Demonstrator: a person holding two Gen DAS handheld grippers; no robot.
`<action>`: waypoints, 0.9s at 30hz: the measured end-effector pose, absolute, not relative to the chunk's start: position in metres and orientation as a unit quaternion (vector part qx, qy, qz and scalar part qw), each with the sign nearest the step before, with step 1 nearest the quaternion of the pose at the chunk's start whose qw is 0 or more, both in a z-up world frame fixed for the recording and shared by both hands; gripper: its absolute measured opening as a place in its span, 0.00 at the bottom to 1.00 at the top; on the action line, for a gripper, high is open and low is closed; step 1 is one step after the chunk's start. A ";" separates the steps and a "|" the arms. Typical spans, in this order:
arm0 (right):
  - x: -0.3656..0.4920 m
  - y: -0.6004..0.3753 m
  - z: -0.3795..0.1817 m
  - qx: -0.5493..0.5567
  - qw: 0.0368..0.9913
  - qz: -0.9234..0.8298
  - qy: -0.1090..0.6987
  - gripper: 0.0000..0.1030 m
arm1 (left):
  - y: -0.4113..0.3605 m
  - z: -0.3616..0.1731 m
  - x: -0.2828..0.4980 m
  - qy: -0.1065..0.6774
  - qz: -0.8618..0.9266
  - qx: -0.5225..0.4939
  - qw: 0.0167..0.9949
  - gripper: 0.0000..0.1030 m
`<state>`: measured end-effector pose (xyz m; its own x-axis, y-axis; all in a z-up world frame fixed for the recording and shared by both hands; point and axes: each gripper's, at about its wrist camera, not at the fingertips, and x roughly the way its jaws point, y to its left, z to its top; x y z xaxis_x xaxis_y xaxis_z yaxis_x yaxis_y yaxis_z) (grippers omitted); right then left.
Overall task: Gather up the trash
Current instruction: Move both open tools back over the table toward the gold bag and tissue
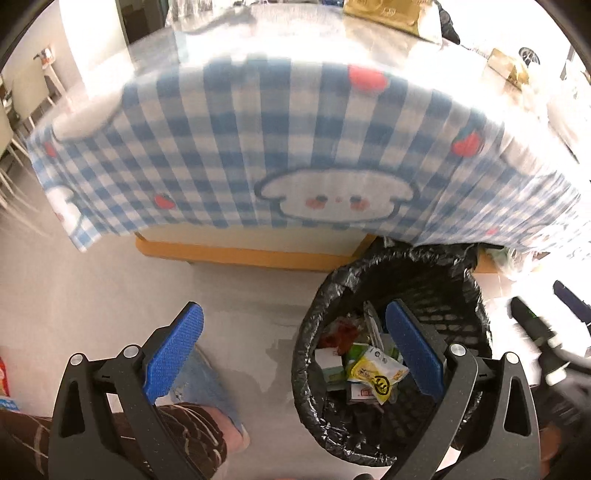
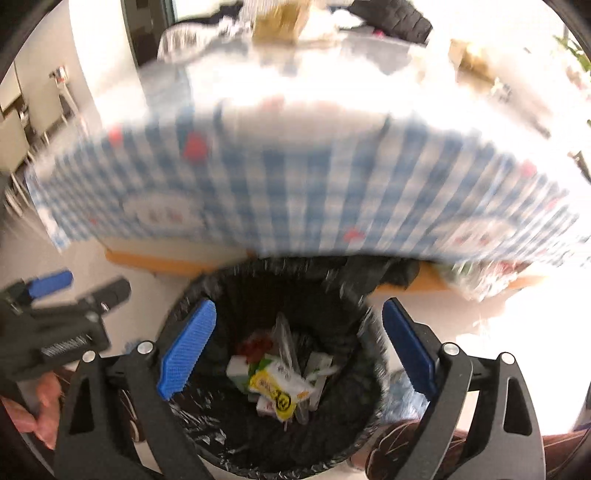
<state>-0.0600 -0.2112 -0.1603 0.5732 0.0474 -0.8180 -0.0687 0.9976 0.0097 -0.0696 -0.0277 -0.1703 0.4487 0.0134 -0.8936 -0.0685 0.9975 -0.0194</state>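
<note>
- R gripper (image 2: 297, 347): blue pads wide apart, nothing btwn them, nothing held. It hangs over the mouth of the trash bin (image 2: 207, 295), pointing steeply down into it.
- L gripper (image 1: 293, 347): pads also spread wide, empty. Its right pad (image 1: 413, 350) sits over the bin's opening in the L wrist view; its left pad sits over bare floor (image 1: 240, 295).
- In the R wrist view the L gripper shows at the left edge, blurred, w/ a hand (image 2: 46, 410) below it.
- Bin: round, black liner bag over the rim, standing on the pale floor right at the table edge.
- Trash in the bin bottom: yellow snack wrapper (image 2: 275, 391) w/ a black round mark on top of the pile, white and green cartons (image 2: 238, 369) beside it, sth red (image 2: 255, 345) behind, a clear plastic piece (image 2: 286, 339) sticking up. All loose in the bin, clear of both grippers.
- Beyond the bin: blue-white checked tablecloth (image 1: 295, 147) w/ a cartoon face and red fruit prints hangs over the table edge, just above the bin's far rim.
- On the table top, far side: gold-brown boxes (image 1: 384, 14), blurred and overexposed; can't tell more.
- A plaid brown trouser leg (image 1: 184, 435) and a blue slipper (image 1: 210, 384) show under the L gripper.
- R wrist view heavily motion-blurred.
</note>
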 end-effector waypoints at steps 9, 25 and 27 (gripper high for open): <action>-0.055 -0.256 -0.069 0.004 0.913 -0.002 0.409 0.85 | -0.040 -0.111 -0.064 0.499 0.002 -0.038 0.866 0.94; 0.028 -0.319 -0.021 0.003 0.923 -0.039 0.383 0.85 | -0.069 -0.030 0.030 0.475 0.018 -0.017 0.880 0.94; 0.041 -0.322 -0.022 0.001 0.921 -0.036 0.388 0.85 | -0.074 -0.023 0.048 0.477 0.028 -0.016 0.879 0.94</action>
<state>0.0410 -0.3221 -0.0223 0.6961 -0.0660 -0.7149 0.0681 0.9973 -0.0257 0.0484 -0.0739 -0.0227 0.5443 0.0333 -0.8382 -0.0641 0.9979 -0.0020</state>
